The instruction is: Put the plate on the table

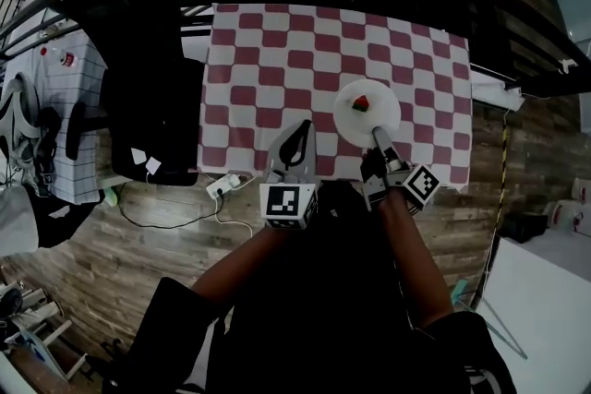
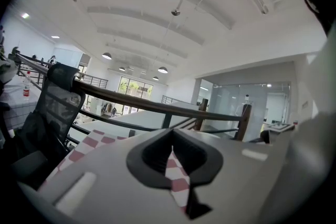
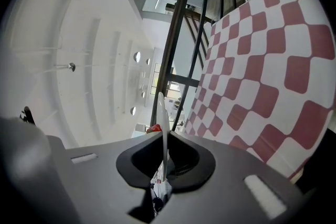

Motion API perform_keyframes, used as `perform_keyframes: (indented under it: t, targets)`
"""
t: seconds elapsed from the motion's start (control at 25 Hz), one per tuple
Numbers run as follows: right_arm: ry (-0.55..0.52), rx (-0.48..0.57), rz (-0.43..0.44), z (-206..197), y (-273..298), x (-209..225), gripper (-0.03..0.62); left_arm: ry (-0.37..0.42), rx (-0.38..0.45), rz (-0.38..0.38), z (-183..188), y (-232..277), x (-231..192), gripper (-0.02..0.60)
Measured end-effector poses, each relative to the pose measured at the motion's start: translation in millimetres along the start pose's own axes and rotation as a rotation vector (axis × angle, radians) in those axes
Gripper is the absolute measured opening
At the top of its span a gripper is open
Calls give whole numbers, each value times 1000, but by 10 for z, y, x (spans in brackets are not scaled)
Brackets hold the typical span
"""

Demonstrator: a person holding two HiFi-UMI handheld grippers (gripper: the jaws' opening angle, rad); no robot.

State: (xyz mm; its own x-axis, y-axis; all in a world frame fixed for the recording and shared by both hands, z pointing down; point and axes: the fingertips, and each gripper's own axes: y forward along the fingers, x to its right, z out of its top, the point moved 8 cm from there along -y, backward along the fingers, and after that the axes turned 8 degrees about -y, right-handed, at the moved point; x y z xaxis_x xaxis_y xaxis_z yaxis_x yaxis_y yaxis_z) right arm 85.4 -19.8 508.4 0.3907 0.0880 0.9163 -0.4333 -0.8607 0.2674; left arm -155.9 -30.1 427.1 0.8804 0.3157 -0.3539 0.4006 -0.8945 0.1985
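**Right gripper pinches the plate's near rim; the plate reaches away from it over the table**

The right gripper (image 1: 378, 139) is clamped on the near edge of the white plate (image 1: 380, 112). Its own view shows the rim edge-on between the pinched jaws. From there the plate extends forward, away from the person, over the right part of the checked table (image 1: 268, 60), with a small red piece of food (image 1: 361, 103) on it. The plate looks roughly level with the cloth, but I cannot tell whether it touches the cloth or hangs just above it. So the move, as I judge it, is straight down and then a release. The left gripper (image 1: 295, 143) sits near the table's front edge with its jaws together on nothing, left of the plate and apart from it.
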Motion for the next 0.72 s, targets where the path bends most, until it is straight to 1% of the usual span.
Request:
perform_keyframes:
  t: [0.12, 0.32, 0.52, 0.72]
  targets:
    - [-4, -12, -6, 41, 118, 85, 17, 0, -4, -1, 24, 151, -2, 9]
    - [22, -29, -18, 113, 288, 262, 17, 12, -15, 15, 74, 397, 3, 9]
    - [32, -58, -31, 217, 456, 454, 17, 24, -20, 47, 107, 639, -45, 9]
    - [18, -102, -38, 301, 639, 619, 17, 38, -38, 71, 117, 869, -77, 9]
